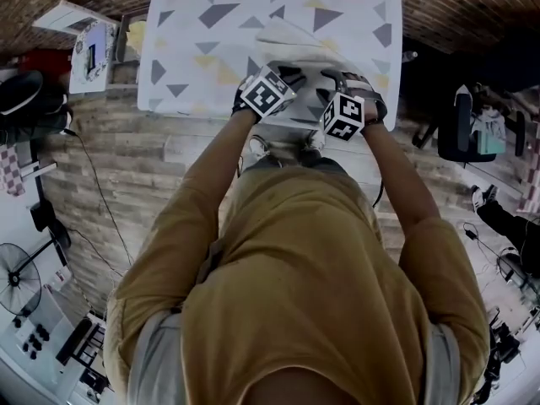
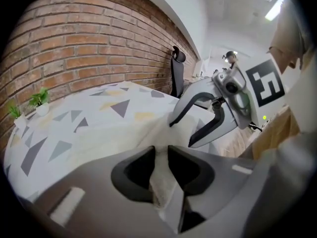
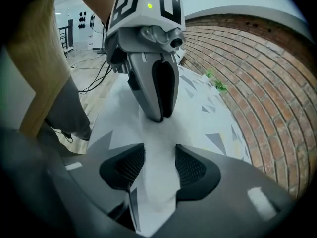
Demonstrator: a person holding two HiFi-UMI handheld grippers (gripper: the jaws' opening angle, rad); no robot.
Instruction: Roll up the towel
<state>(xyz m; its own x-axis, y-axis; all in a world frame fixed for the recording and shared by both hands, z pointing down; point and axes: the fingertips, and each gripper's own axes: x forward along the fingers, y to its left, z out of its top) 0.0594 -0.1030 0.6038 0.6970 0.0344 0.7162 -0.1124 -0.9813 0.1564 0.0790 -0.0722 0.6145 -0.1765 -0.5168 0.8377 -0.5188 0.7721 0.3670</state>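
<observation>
A white towel (image 1: pixel 291 36) lies on the table's triangle-patterned cloth (image 1: pixel 211 24), near its front edge. My left gripper (image 1: pixel 288 76) is shut on a fold of the towel (image 2: pixel 148 128), which is pinched between its jaws (image 2: pixel 159 157). In the right gripper view the same gripper (image 3: pixel 159 117) stands with its fingertips together on the towel (image 3: pixel 153 138). My right gripper (image 1: pixel 334 81) is close beside it. Its jaws (image 3: pixel 154 162) stand apart with a strip of towel lying between the pads. In the left gripper view its two fingers (image 2: pixel 181 134) are spread over the towel.
A brick wall runs behind the table, with small potted plants (image 2: pixel 39 100) at the far edge. A dark office chair (image 2: pixel 177 73) stands beyond the table's right end. On the wooden floor are a side table (image 1: pixel 89 49), cables and a fan (image 1: pixel 17 277).
</observation>
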